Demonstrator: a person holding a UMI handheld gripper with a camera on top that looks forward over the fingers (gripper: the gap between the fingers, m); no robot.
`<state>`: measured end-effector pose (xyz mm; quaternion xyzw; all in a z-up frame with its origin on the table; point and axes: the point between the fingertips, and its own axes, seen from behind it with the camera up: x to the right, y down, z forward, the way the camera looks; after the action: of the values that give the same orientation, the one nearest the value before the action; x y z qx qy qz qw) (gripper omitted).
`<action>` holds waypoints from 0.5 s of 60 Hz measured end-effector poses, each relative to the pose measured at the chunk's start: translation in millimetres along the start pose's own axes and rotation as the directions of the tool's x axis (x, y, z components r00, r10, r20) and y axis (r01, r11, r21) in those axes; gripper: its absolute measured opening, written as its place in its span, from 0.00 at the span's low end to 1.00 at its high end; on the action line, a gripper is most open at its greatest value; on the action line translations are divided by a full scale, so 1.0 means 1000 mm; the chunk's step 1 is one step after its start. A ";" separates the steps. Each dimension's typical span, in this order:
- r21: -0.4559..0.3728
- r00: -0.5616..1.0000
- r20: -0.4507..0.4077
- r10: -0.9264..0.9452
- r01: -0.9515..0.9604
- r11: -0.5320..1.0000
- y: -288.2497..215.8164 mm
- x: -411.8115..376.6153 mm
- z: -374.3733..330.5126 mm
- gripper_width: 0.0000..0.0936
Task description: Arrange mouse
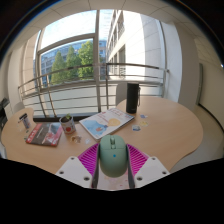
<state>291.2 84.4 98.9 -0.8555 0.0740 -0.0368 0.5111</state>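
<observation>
A gripper reaches forward over a round wooden table; its two fingers, each with a magenta pad on the inner face, pinch a pale green mouse from both sides; the mouse sits lengthwise between the pads, its scroll wheel pointing ahead, near the table's closest edge. Beyond the fingers, an open magazine lies flat near the middle of the table; to its left stands a small glass jar; further left lies a reddish book; a roll of tape sits near the table's far left rim. A tall dark cylinder, perhaps a speaker, stands upright at the far side; a small clear object rests just right of the magazine, too small to identify. Behind the table, a metal railing runs in front of large windows showing trees and buildings.
</observation>
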 end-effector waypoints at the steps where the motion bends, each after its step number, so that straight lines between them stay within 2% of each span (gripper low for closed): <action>1: -0.033 1.000 -0.009 -0.007 0.007 0.999 -0.006 0.007 -0.005 0.44; 9: -0.179 0.999 -0.038 0.019 -0.025 0.984 0.061 0.050 0.026 0.44; 19: -0.245 1.000 -0.018 0.023 -0.027 0.969 0.096 0.062 0.044 0.57; 21: -0.239 1.000 -0.014 0.017 -0.020 0.971 0.098 0.062 0.043 0.64; 25: -0.251 1.000 -0.014 0.002 -0.006 0.968 0.096 0.061 0.031 0.93; 27: -0.250 1.000 -0.016 -0.003 -0.001 0.968 0.088 0.061 0.021 0.88; 30: -0.230 1.000 -0.026 -0.008 0.002 0.973 0.082 0.059 0.003 0.91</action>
<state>342.2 39.4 24.2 -0.9085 0.0824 -0.0406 0.4076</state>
